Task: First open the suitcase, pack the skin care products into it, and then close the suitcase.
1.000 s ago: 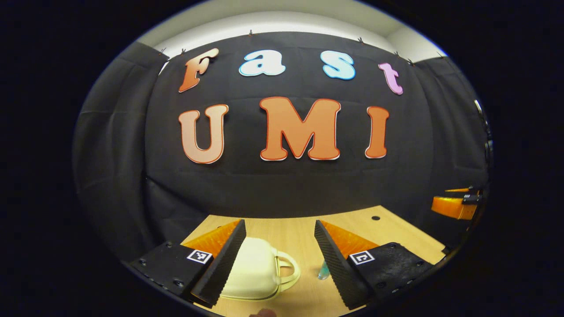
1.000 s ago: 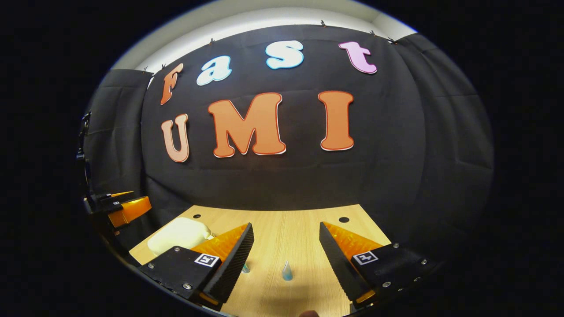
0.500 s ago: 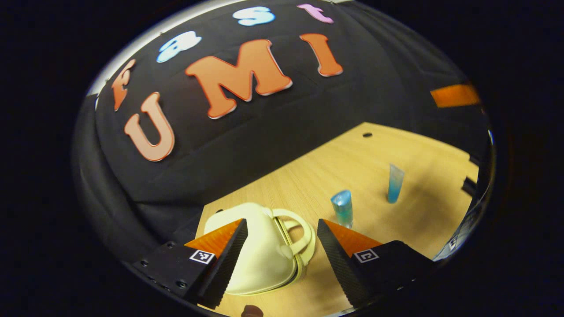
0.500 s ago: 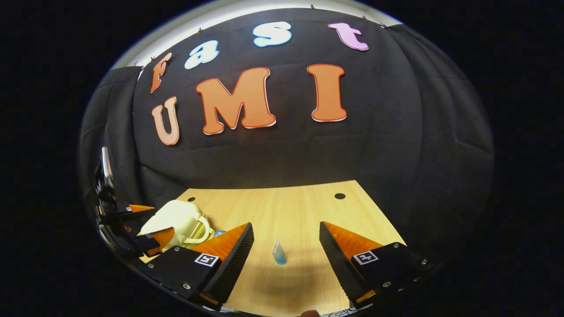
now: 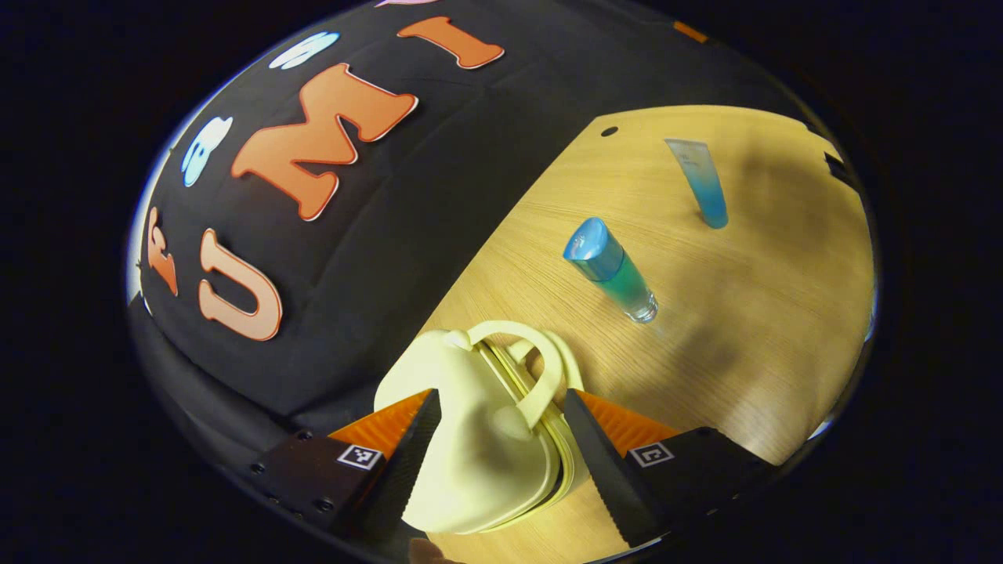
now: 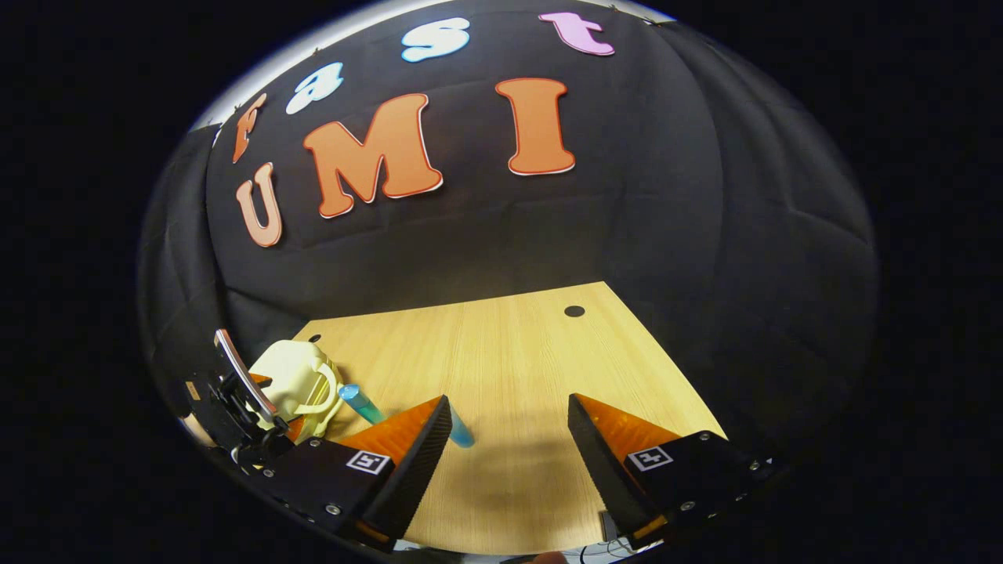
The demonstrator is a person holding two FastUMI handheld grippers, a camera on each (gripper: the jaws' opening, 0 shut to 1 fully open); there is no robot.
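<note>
The left claw (image 5: 497, 454) stood wide open and held nothing, its two fingers reaching down on either side of the small cream suitcase (image 5: 478, 446), which lay closed on the counter (image 5: 744, 313) directly below and between them. Whether either finger touched the shell could not be told. The case's looped handle (image 5: 541, 372) and the seam between its two halves sat just ahead of the fingertips, the seam running roughly along the direction the claw pointed, so the left hand was clearly the nearer one for the opening step, which was not yet done. Beyond the suitcase, well apart from it on the bare wood, a blue-capped bottle (image 5: 611, 270) of greenish liquid stood leaning in the fisheye picture, and farther off again a blue tube (image 5: 700, 184) stood on its cap end. In the right gripper view the right claw (image 6: 509, 454) was likewise spread wide and empty, hovering over open counter; the suitcase (image 6: 294, 384) lay far off to its left with the other claw (image 6: 243, 407) at it, and the bottle (image 6: 359, 401) showed just beside the case. A blue tip peeping past the right claw's left finger was probably the tube. Judging by this, the right hand was better placed for the skin care items than for the case.
</note>
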